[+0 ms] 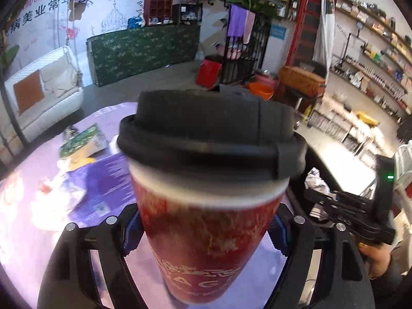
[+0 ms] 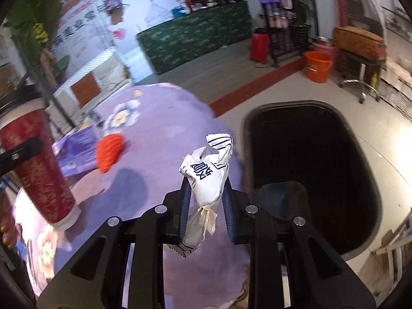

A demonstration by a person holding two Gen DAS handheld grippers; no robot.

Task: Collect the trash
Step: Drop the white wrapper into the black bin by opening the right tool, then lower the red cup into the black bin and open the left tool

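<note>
Between the blue pads of the left gripper (image 1: 206, 229) stands a red paper cup (image 1: 206, 231) with a black lid (image 1: 211, 134); pale letters near its base read partly "AG". The jaws stand wide and grip the cup's sides, lifted above a lilac tablecloth (image 1: 25, 206) strewn with a purple leaflet (image 1: 103, 188) and a green packet (image 1: 82, 141). Beyond are a white sofa (image 1: 43, 95) and a wall of large Chinese characters.

From the right wrist, the right gripper (image 2: 206, 198) is closed narrow on a crumpled white wrapper (image 2: 208, 177) with dark blue stripes and blue characters – too twisted to read. It hangs at the table's edge, beside a black bin (image 2: 316, 170) on the floor. An orange scrap (image 2: 109, 153) lies on the cloth; an orange bucket (image 2: 318, 65) stands farther off.
</note>
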